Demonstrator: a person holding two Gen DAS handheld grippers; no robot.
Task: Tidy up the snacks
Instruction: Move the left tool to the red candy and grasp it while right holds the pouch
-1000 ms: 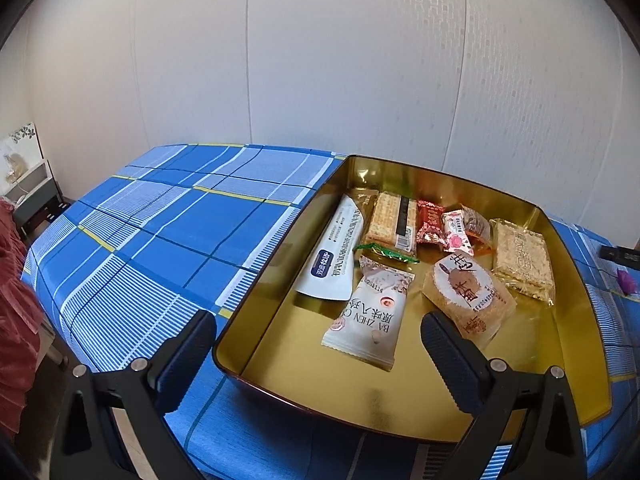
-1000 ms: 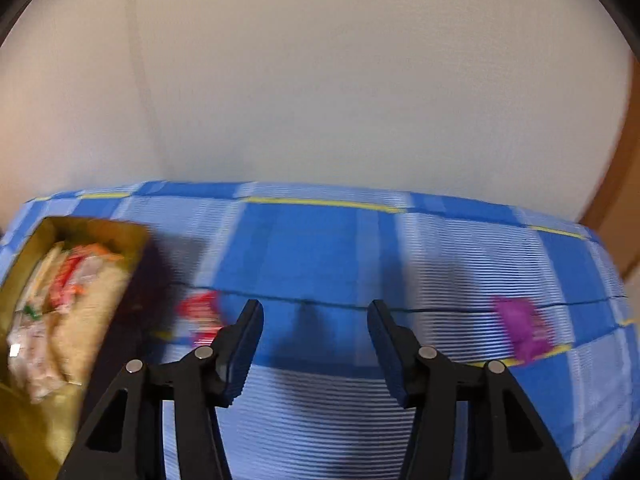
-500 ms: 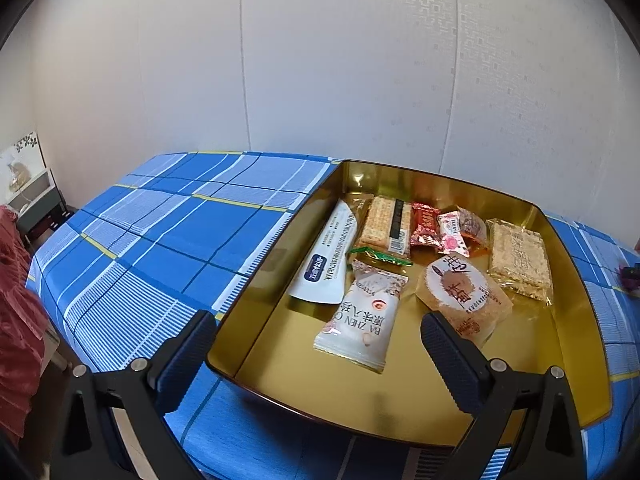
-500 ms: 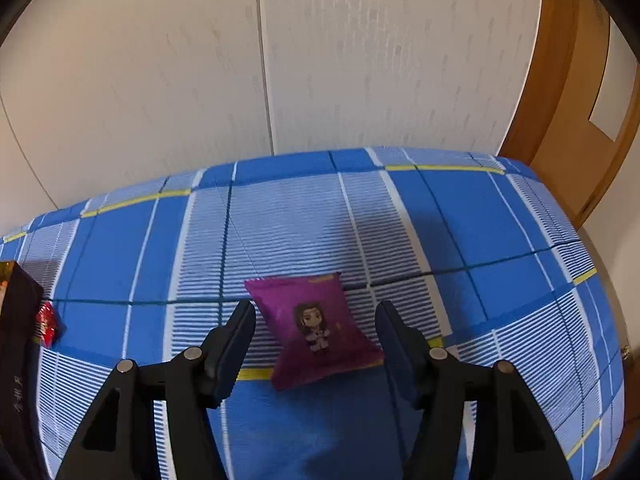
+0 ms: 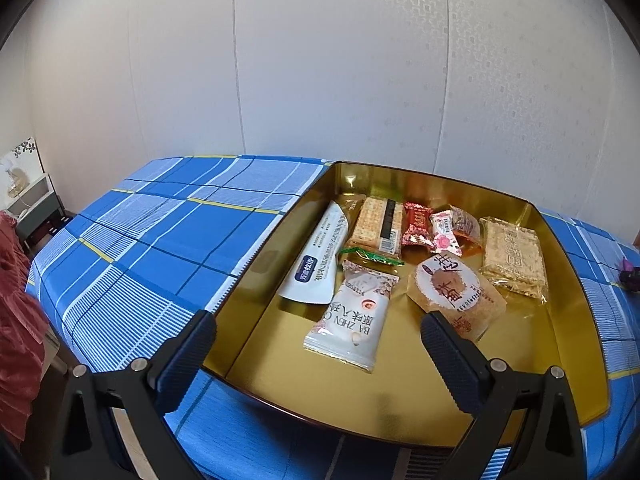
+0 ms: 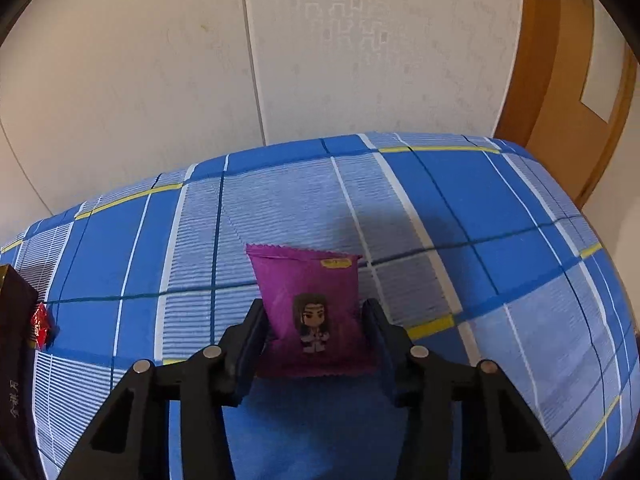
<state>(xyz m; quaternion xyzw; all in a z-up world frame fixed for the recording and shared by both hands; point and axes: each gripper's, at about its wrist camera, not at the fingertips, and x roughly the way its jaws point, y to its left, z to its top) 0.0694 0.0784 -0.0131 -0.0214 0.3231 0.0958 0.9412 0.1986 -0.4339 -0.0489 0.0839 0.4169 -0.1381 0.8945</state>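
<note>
Right gripper (image 6: 314,344): its jaws have just been closing, with the purple snack packet (image 6: 310,312) between them; both pads now sit against the packet's 2 side edges, gripping it.
Purple snack packet: lies on the blue checked cloth (image 6: 460,216), printed with a small cartoon figure, well apart from the tin.
Left gripper (image 5: 316,344): jaws stand wide apart, nothing between the pads; it hangs over the near edge of the gold tin (image 5: 576,320).
Gold tin: holds several wrapped snacks, among them a white pouch (image 5: 352,320), a long white sachet (image 5: 320,256), a round cake (image 5: 456,292) and 2 cracker packs.
Red candy (image 6: 40,326): on the cloth, just beside the tin's dark outer wall (image 6: 16,360).
</note>
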